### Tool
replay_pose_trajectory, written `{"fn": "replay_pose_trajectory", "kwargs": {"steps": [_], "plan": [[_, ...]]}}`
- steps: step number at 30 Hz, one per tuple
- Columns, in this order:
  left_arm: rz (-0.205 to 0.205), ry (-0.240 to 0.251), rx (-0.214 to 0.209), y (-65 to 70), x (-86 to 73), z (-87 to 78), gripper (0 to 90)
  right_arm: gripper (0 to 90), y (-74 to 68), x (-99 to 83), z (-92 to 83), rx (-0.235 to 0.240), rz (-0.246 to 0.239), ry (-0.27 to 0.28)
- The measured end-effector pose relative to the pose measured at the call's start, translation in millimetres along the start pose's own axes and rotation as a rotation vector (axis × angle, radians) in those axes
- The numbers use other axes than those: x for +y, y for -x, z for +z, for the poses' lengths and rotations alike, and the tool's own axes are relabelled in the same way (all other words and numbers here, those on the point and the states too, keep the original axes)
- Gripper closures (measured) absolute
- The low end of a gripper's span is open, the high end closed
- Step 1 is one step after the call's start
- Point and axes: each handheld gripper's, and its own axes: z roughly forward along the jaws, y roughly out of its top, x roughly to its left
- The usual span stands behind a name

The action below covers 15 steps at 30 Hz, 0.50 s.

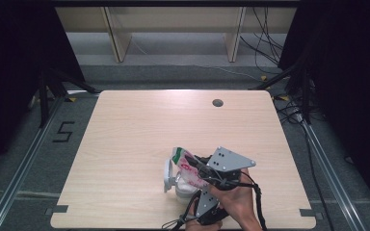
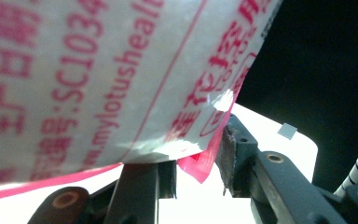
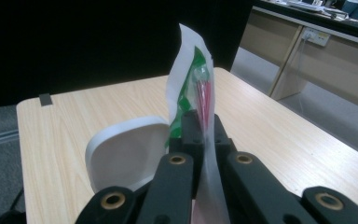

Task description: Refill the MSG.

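Note:
A plastic packet (image 1: 185,163) with red print and a green top edge is held upright over the table's front middle. My right gripper (image 1: 198,168), the one with the grey plate, comes in from the right. In the right gripper view it (image 3: 204,130) is shut on the packet's (image 3: 191,79) thin edge. My left gripper (image 1: 198,192) sits lower, nearer the front edge. In the left gripper view its jaws (image 2: 196,149) stand apart with the packet's (image 2: 98,79) red bottom corner hanging between them. A white container (image 1: 169,175) with a raised lid (image 3: 126,154) rests beside the packet.
The wooden table (image 1: 139,125) has a grey cable hole (image 1: 217,102) at the back right. Wooden shelf legs (image 1: 115,38) and loose cables (image 1: 270,43) lie on the floor beyond it. Black curtains hang at both sides.

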Motion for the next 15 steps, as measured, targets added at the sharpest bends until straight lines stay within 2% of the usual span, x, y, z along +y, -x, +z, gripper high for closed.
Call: {"fn": "replay_pose_trajectory", "kwargs": {"steps": [3, 4, 6, 8, 10, 11, 12, 13, 15], "plan": [[-0.001, -0.017, 0.011, 0.4, -0.3, 0.2, 67.2, 90.0, 4.0, -1.2, -4.6, 0.000, 0.023, 0.011], [-0.002, -0.007, -0.001, -0.1, -0.8, 1.2, 66.9, 90.0, 4.9, -2.0, -7.0, -0.001, 0.049, 0.013], [-0.005, -0.011, -0.003, 0.0, -0.7, 1.1, 66.4, 90.0, 8.3, -2.0, -8.2, 0.010, 0.032, 0.019], [-0.006, -0.025, 0.002, 0.4, -0.5, 0.3, 64.6, 90.0, 13.0, -3.6, -14.2, 0.020, 0.075, 0.032], [-0.004, -0.026, 0.000, 0.0, -0.7, 1.1, 62.8, 90.0, 15.2, -4.2, -14.7, 0.021, 0.069, 0.049], [-0.004, -0.025, -0.006, -0.7, -0.9, 1.6, 61.5, 90.0, 18.3, -5.8, -17.9, 0.038, 0.097, 0.058], [-0.005, -0.027, -0.005, -0.8, -1.4, 1.8, 60.8, 90.0, 20.6, -6.3, -20.2, 0.032, 0.091, 0.064], [-0.008, -0.037, 0.010, 0.0, -1.6, 0.3, 60.3, 90.0, 20.6, -6.7, -21.4, 0.038, 0.105, 0.061], [-0.004, -0.040, 0.011, 0.0, -2.1, -0.5, 60.2, 90.0, 24.9, -7.9, -23.8, 0.036, 0.089, 0.081]]}}
